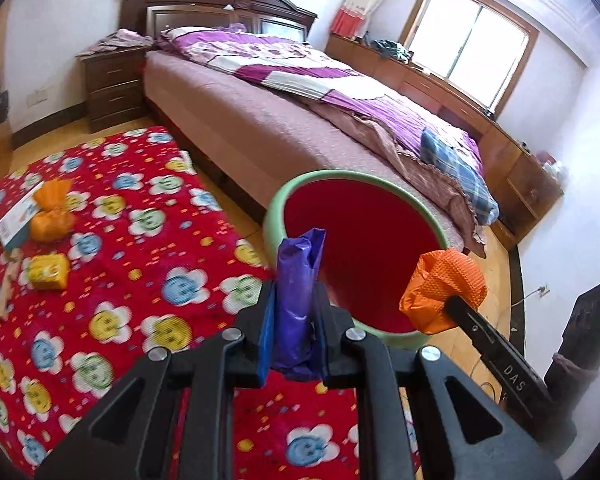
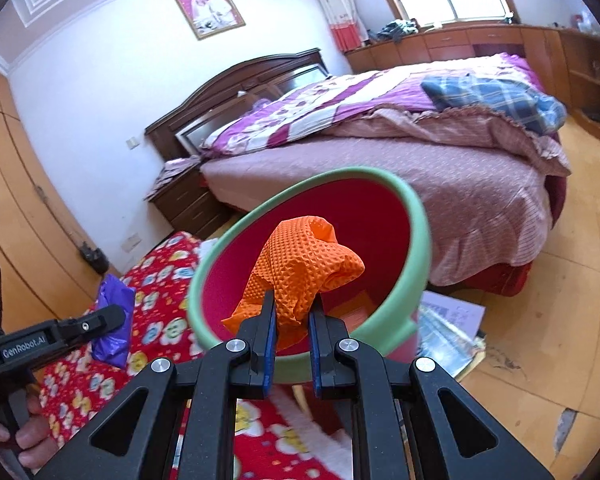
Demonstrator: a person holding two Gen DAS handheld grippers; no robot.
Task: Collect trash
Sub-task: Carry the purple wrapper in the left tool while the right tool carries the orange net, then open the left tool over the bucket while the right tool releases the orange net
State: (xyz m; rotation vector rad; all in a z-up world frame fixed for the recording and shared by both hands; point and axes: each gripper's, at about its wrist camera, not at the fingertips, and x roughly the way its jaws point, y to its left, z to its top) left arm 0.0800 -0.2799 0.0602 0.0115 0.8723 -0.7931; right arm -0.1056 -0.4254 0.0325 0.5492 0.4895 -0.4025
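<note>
Left wrist view: left gripper (image 1: 294, 312) clamps a purple bag (image 1: 298, 300), soft, light, just short of the bin (image 1: 276, 208) rim.

Right wrist view: right gripper (image 2: 293, 320) pinches an orange glove (image 2: 304, 272), limp, held over the bin's mouth; bunched middle suits gripping.

At my twelve o'clock stood the bed (image 1: 260, 120), its nightstand (image 1: 114, 80) at eleven and window (image 1: 468, 40) at one.
</note>
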